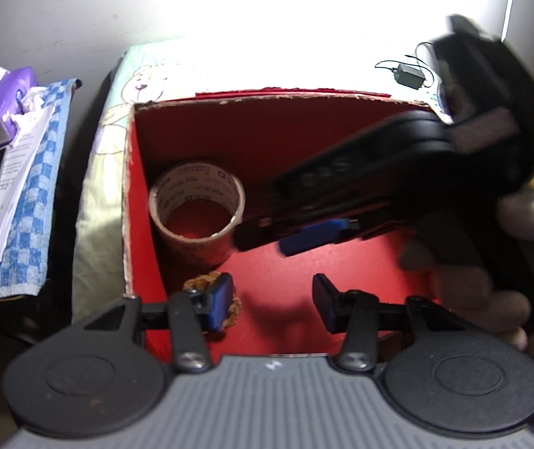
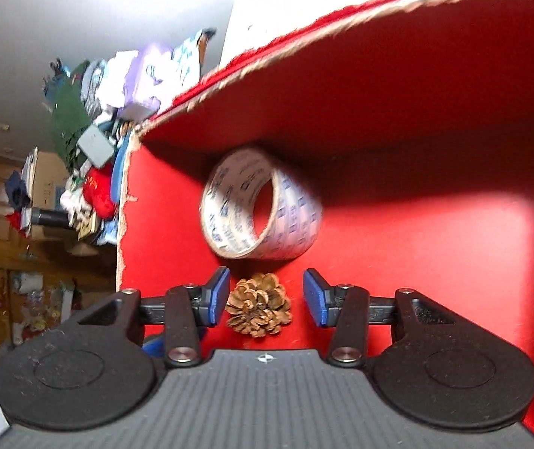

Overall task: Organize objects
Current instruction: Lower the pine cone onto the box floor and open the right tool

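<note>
An open red cardboard box (image 1: 267, 127) holds a roll of printed packing tape (image 1: 196, 209) near its back left corner and a brown pine cone (image 1: 201, 283) on the floor in front of the roll. My left gripper (image 1: 272, 303) hangs open over the box floor with nothing between its fingers; its left finger (image 1: 218, 301) covers part of the cone. My right gripper (image 1: 285, 237) reaches in from the right, blurred. In the right wrist view the pine cone (image 2: 259, 308) shows between the open fingers of my right gripper (image 2: 267, 295), lying just beyond them, with the tape roll (image 2: 259, 205) behind it against the box wall (image 2: 416, 112).
The box stands on a bear-print sheet (image 1: 139, 82). A side table with a blue checked cloth (image 1: 42, 172), papers and a purple tissue pack (image 1: 20, 86) is at the left. A charger with cable (image 1: 409, 73) lies behind the box, a plush toy (image 1: 529, 205) at the right.
</note>
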Motion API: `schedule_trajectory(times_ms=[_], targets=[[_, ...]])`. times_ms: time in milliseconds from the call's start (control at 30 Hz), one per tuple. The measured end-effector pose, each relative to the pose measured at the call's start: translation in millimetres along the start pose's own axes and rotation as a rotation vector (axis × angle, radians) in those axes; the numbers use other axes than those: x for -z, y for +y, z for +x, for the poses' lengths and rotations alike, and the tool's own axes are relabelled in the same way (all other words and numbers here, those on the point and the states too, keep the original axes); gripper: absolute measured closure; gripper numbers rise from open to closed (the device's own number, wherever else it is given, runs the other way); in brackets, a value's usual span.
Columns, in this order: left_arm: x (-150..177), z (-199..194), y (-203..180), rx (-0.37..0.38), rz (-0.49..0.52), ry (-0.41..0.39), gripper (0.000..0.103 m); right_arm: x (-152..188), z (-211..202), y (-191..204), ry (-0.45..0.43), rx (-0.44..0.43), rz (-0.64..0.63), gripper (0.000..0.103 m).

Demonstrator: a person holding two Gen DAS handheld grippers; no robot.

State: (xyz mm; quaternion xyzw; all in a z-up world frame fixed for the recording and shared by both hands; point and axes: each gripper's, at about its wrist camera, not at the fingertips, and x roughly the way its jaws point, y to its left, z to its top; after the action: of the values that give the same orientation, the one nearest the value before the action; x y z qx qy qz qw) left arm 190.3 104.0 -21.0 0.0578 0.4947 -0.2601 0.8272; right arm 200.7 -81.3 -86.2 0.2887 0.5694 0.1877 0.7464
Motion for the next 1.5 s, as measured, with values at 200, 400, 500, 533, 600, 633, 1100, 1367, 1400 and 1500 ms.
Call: schedule_trajectory(times_ms=[200,400,500,533,600,633,1100,1367,1400,1500], targets=[[-1.6,-2.7,-7.9,-0.063,-0.015,-0.01,0.045,14.9,-23.5,-5.1,-0.112,0.05,-0.002,0.055],[-2.1,-0.9,-21.4,-0.165,-0.026,-0.007,0.04,26.3,-41.3,-10.1,-0.177,0.109,-0.002,0.055],[-1.2,-3.1,-29.3,-0.204,-0.016,-0.012,0.039,32.4,-52.6,-10.2,-0.209,0.148,-0.034,0.055],[-1.1,-4.0,-31.5,-0.216,-0.013,-0.016,0.038,34.6,-55.2,-8.8,-0.222,0.158,-0.045,0.055],[-1.5,-5.5,-36.2,-0.236,-0.007,-0.023,0.035,36.5,-59.3,-10.4,-0.236,0.168,-0.053,0.055],[-1.6,-6.1,-38.3,-0.245,-0.004,-0.026,0.034,37.0,-60.2,-11.4,-0.238,0.169,-0.053,0.055],[-1.0,-5.7,-53.3,-0.312,-0.015,-0.022,0.033,49.8,-74.1,-15.6,-0.249,0.149,-0.077,0.055],[0.6,-3.7,-56.7,-0.328,-0.028,-0.015,0.03,53.3,-73.5,-16.3,-0.235,0.153,-0.097,0.055],[0.7,-2.9,-56.8,-0.329,-0.029,-0.012,0.03,54.1,-72.9,-16.6,-0.232,0.156,-0.1,0.055],[2.3,-1.0,-56.1,-0.334,-0.037,-0.004,0.03,57.0,-71.1,-17.4,-0.224,0.158,-0.105,0.055]])
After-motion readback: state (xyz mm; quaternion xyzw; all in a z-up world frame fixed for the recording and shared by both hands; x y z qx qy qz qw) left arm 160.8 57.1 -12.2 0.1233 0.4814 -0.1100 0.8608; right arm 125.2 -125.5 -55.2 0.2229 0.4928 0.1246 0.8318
